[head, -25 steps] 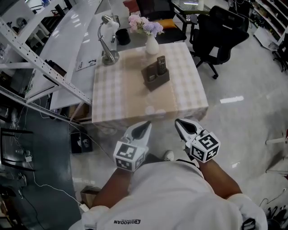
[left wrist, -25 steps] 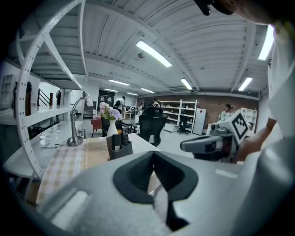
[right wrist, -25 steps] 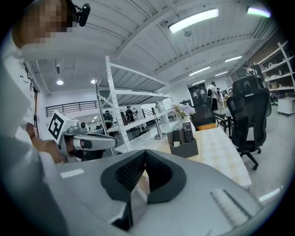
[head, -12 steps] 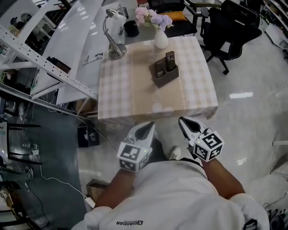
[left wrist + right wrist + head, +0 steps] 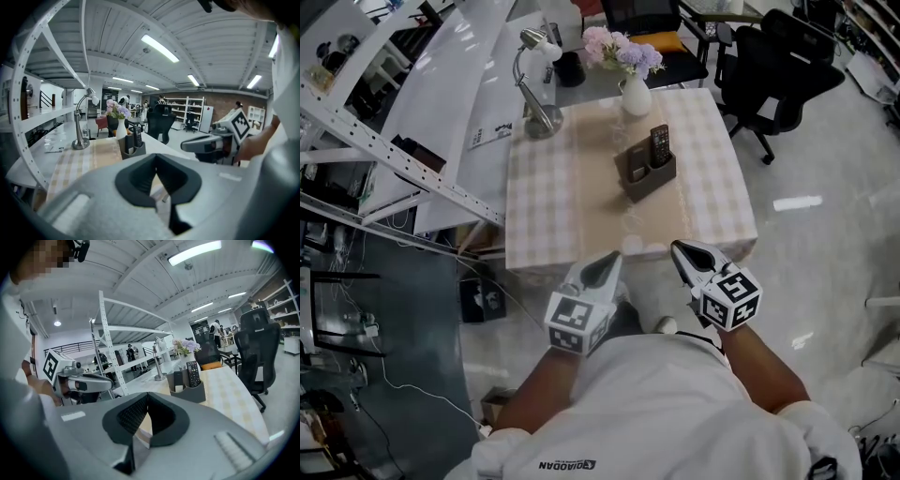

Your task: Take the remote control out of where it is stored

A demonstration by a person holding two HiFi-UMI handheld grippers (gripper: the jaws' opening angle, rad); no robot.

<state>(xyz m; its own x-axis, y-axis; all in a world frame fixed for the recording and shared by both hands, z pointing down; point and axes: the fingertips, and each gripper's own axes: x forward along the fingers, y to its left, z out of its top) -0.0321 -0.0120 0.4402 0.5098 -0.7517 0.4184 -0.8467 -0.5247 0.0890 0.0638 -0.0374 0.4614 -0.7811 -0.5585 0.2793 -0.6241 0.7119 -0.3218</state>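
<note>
The square table in its beige checked cloth (image 5: pixel 553 206) has its near edge just ahead of you, with bare floor between and nothing on the cloth's near half, so your approach looks open. Right of the table's middle, the dark grey box holder (image 5: pixel 649 178) keeps the black remote control (image 5: pixel 659 143) upright, its top standing proud, likely for an easy pinch. Your left gripper (image 5: pixel 605 265) and right gripper (image 5: pixel 685 254) hang short of the table, fingers pressed together on nothing.
</note>
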